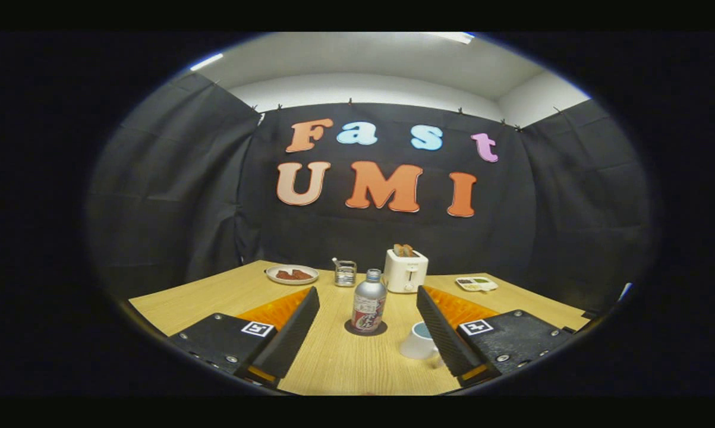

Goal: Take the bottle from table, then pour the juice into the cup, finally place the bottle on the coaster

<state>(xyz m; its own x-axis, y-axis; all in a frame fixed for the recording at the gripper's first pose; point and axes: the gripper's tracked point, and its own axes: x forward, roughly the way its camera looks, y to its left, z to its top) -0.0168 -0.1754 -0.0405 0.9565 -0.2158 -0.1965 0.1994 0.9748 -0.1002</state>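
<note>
On the coaster (pixel 366 328) mid-table, bottle (pixel 368 301) stands upright, capped; cup (pixel 419 341) beside right finger; gripper (pixel 367 309) fingers apart, empty.

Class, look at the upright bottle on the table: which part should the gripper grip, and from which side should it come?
Grip the bottle round its straight middle, coming level from the front. It stands upright on the coaster, just ahead of the open gripper; the cup sits close by one finger.

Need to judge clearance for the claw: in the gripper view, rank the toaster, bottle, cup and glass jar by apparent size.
1. Silver metal bottle, on the dark round coaster.
2. White toaster; farther off, so unsure.
3. White cup, partly behind a claw finger.
4. Small glass jar.
</note>
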